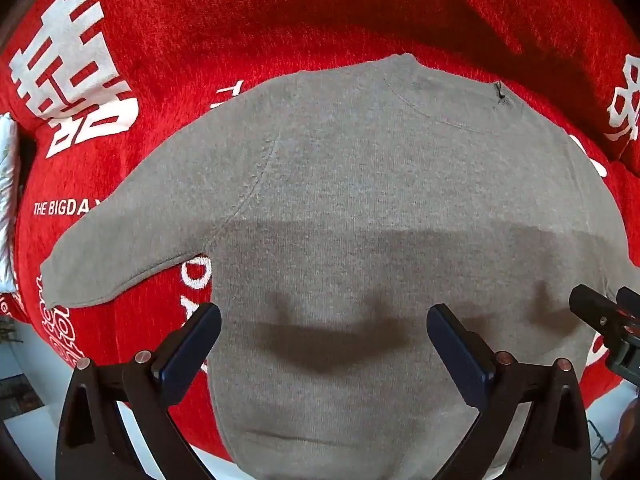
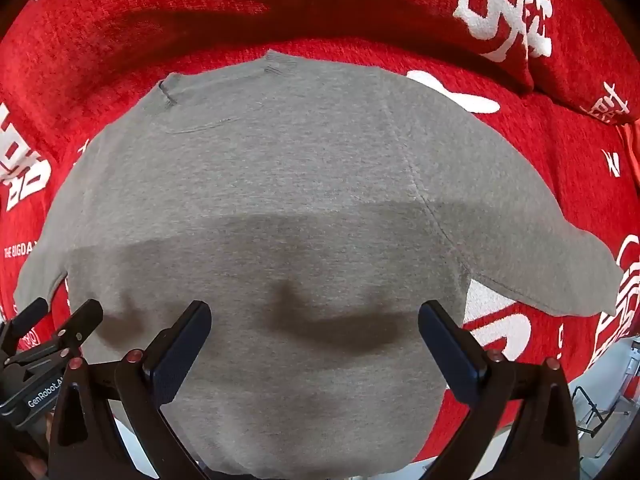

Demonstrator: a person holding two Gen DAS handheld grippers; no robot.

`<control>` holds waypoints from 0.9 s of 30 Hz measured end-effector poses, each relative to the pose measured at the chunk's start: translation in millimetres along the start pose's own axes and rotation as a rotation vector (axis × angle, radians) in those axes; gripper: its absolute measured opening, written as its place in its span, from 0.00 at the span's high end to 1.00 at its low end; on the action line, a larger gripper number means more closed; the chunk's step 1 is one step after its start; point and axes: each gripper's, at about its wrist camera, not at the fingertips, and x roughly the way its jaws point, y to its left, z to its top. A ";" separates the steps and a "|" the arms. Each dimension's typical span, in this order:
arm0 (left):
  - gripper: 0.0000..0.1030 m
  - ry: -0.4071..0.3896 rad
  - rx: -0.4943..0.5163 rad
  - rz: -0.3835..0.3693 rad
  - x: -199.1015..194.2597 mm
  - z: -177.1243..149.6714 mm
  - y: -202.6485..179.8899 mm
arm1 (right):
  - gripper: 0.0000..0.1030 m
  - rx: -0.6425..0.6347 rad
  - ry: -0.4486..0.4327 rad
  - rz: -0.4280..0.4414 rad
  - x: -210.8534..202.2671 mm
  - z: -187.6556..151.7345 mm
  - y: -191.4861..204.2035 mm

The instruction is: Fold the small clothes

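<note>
Fingers of left gripper [image 1: 324, 324] and right gripper [image 2: 315, 320] spread wide, empty, above flat gray shirt [image 1: 360, 200] on red blanket [image 1: 200, 20].

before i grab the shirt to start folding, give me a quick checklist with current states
1. Grey shirt spread flat on the red blanket, neckline away from the claws: ok.
2. Both sleeves laid out to the sides, not tucked under: ok.
3. Left claw open, nothing between its fingers: ok.
4. Right claw open, nothing held: ok.
5. Claws apart, side by side over the lower half of the shirt: ok.
6. Bottom hem lying flat: cannot tell, it runs out of view.
</note>
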 end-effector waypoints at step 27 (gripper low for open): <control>0.00 -0.002 0.006 0.001 -2.3 -0.2 -3.3 | 0.00 0.008 0.000 0.000 0.7 2.0 4.4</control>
